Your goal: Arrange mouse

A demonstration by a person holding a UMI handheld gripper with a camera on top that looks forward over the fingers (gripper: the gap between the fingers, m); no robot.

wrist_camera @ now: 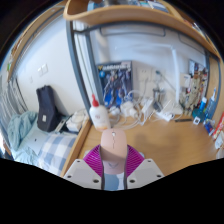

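Mouse (pixel 115 152), if the pale pinkish oblong is indeed it, sits right in the hand-held gripper (pixel 114 165), between the two magenta pads (pixel 96 160). Both pads appear to press its sides, so I judge it clamped, though the contact lines are hard to make out. Its long axis runs forward along the fingers, nose pointing toward the white bottle (pixel 98 115) with the red cap. The wooden counter (pixel 160 135) spreads ahead of and below the fingers; a bed (pixel 45 150) lies off to the left. Setting it down likely means lowering straight ahead, short of the bottle.
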